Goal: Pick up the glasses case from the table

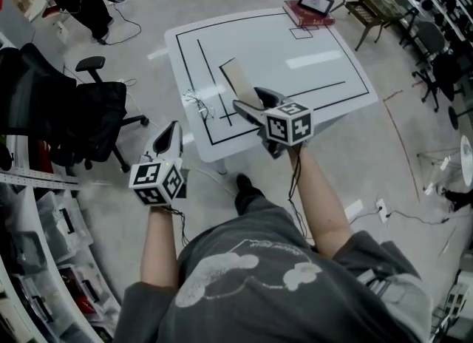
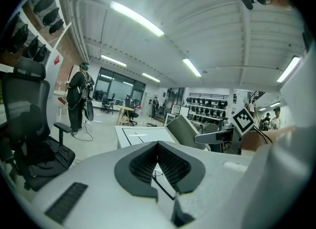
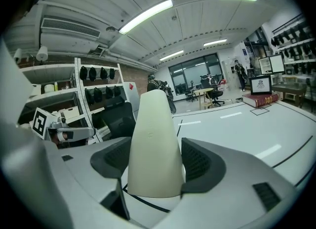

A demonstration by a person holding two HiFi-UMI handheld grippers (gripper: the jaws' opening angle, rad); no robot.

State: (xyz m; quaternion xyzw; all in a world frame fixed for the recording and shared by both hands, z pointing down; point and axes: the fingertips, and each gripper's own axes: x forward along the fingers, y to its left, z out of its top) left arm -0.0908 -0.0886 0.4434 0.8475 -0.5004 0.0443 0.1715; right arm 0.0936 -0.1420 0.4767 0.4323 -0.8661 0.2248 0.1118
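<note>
Right gripper (image 1: 251,100) clamps glasses case (image 1: 238,78) over table (image 1: 325,75), left gripper (image 1: 173,130) clenched empty; book (image 1: 304,15) at 1 o'clock, office chair (image 1: 81,112) at 9.

No words or numbers are legible; the left cube (image 1: 157,181) and right cube (image 1: 289,123) bear only black-and-white squares; the far-right framed card (image 1: 315,1) is unreadable.
</note>
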